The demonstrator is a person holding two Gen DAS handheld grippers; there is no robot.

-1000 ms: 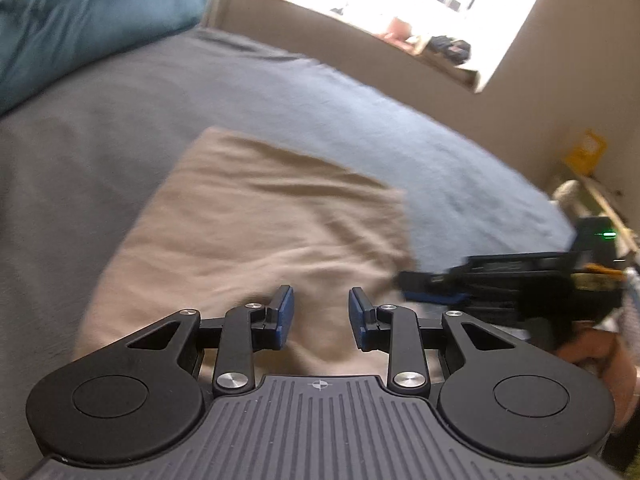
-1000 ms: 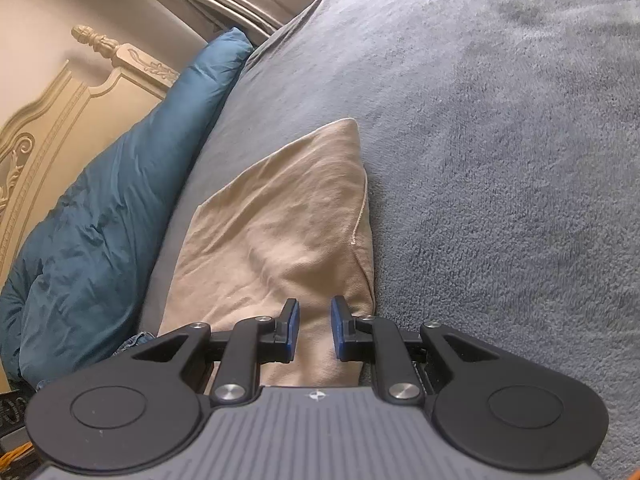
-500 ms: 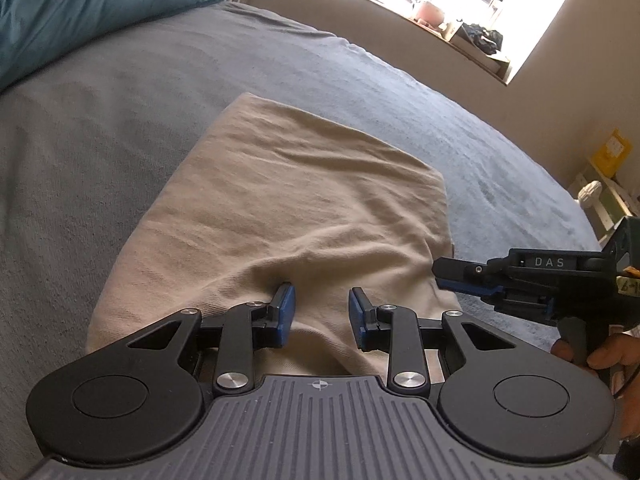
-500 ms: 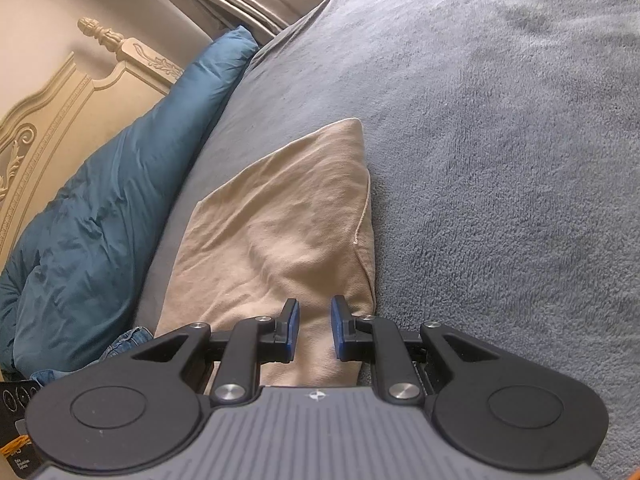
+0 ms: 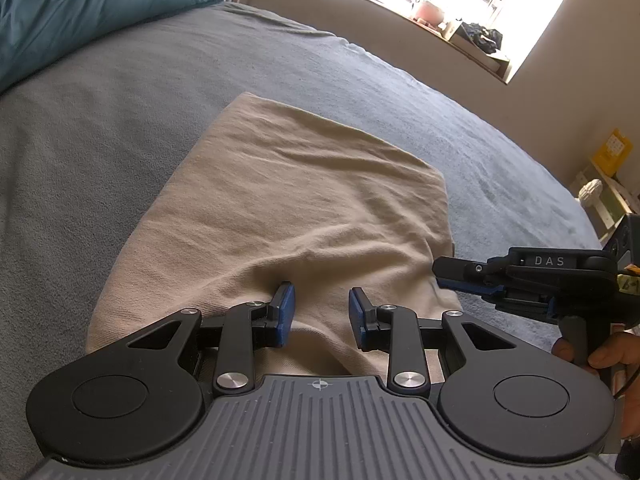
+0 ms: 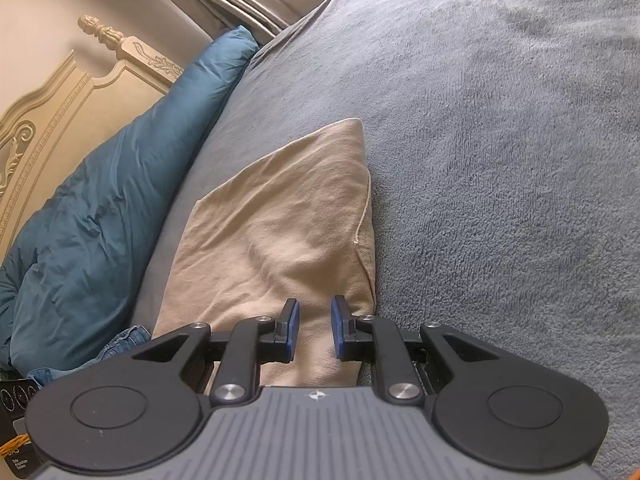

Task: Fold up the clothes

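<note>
Since the earlier frames my left-wrist view has swung: the beige folded garment [image 5: 288, 216] now sits lower-centre and sharp, no blur, and the right gripper [image 5: 460, 276] shows more fully at the frame's right edge. Right-wrist view is unchanged.

Writing: "DAS" in white on the right gripper's black body, seen from the left cam. Small black label [image 6: 16, 396] w/ dials at the lower left of the right cam; its text is too small to read. Yellow tag [image 5: 612, 152] by the wall, unreadable.

Left gripper [image 5: 322, 314]: jaws partly open, blue pads apart, nothing between them; it hovers over the garment's near edge, contact not clear.

Right gripper [image 6: 314, 328]: jaws narrower but w/ a gap, nothing pinched; beige cloth lies beneath. A hand [image 5: 600, 356] holds its grip.

Garment: folded flat on the grey blanket [image 5: 100, 140], loose thread along its right edge. Teal duvet [image 6: 92, 216] bunched by the cream carved headboard [image 6: 60, 96]; denim scrap [image 6: 120, 340] beside it.
</note>
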